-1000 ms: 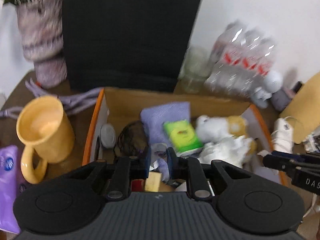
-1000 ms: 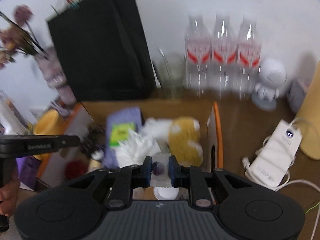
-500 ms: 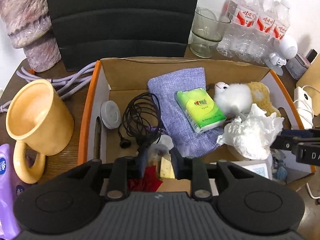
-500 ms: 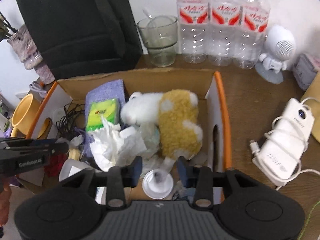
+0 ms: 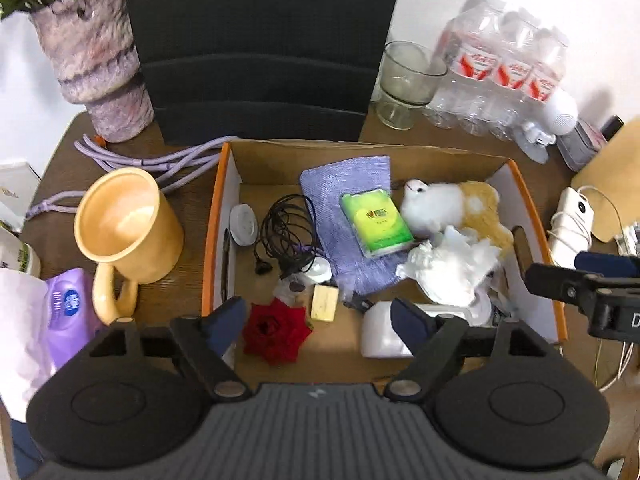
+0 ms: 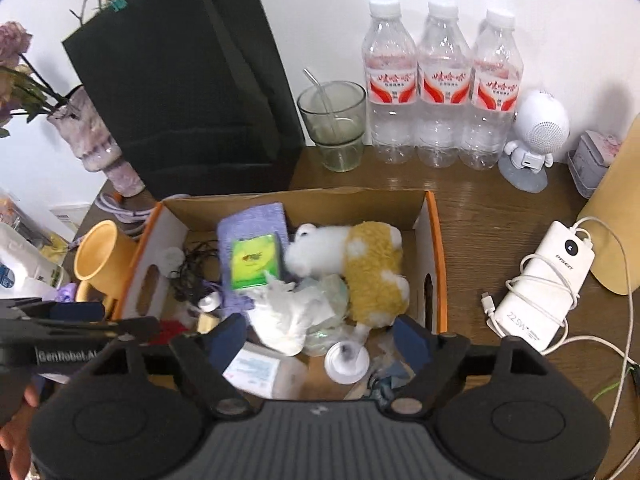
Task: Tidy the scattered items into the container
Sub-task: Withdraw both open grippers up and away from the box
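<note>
Both claws hang wide open and empty over the near edge of the cardboard box [image 5: 224,184]: the left claw [image 5: 320,320] above the red rose [image 5: 277,334] and yellow eraser [image 5: 325,309], the right claw [image 6: 320,338] above the small white cap [image 6: 346,360] beside the crumpled tissue [image 6: 290,316]. Deeper in the box lie the green tissue pack [image 5: 376,223] on purple cloth [image 5: 344,208], black earphones [image 5: 286,232] and plush toy [image 6: 360,268]. Outside it, to the left, stand the yellow mug [image 5: 128,228] and purple wipes pack [image 5: 70,312]; to its right, the power bank [image 6: 546,284]. Judging by this, lift clear, then approach the wipes squarely.
</note>
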### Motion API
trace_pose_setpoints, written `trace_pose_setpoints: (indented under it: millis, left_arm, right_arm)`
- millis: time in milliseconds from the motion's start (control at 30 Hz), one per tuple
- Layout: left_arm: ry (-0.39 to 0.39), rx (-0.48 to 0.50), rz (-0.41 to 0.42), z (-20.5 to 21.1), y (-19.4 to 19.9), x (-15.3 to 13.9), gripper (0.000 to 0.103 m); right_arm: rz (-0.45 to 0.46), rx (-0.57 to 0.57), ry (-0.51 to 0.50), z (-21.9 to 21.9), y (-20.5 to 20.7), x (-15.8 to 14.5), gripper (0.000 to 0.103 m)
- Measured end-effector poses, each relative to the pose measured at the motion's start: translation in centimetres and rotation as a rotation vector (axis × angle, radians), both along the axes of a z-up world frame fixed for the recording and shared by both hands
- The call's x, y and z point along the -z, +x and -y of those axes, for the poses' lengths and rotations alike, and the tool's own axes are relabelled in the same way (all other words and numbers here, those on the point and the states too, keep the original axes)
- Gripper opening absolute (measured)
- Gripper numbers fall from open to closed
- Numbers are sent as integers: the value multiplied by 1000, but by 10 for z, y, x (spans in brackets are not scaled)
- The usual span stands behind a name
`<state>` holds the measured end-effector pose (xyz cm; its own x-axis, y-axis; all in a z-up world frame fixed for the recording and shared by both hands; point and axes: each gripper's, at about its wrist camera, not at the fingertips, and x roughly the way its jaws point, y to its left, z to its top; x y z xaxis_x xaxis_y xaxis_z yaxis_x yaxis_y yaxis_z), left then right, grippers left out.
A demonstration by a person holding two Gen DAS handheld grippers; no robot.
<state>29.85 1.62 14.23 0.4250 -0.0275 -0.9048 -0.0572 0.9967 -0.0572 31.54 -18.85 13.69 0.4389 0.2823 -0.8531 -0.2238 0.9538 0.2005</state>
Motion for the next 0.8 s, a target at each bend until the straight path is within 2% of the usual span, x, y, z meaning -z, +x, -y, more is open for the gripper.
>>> trace_pose_setpoints:
  millis: [33, 100, 333, 467, 600, 800]
  left_arm:
    - [11, -11, 6, 1, -3, -4, 89]
    - [4, -42, 25, 1, -8, -10, 102]
    - [58, -53, 37, 6, -19, -10, 103]
    - [62, -56, 67, 6, -27, -9, 103]
    - [95, -56, 183, 12, -45, -10, 103]
    - [142, -51, 422, 16, -75, -3, 103]
  right_arm:
    - [5, 1, -3, -2, -3, -3, 82]
    - [13, 10, 4, -5, -9, -9, 83]
    - [46, -5, -26, -18, -25, -11, 85]
    - [76, 2, -37, -19, -33, -12, 88]
    - [159, -2, -39, -21, -45, -11, 88]
    - [338, 35, 3, -13, -67, 7, 89]
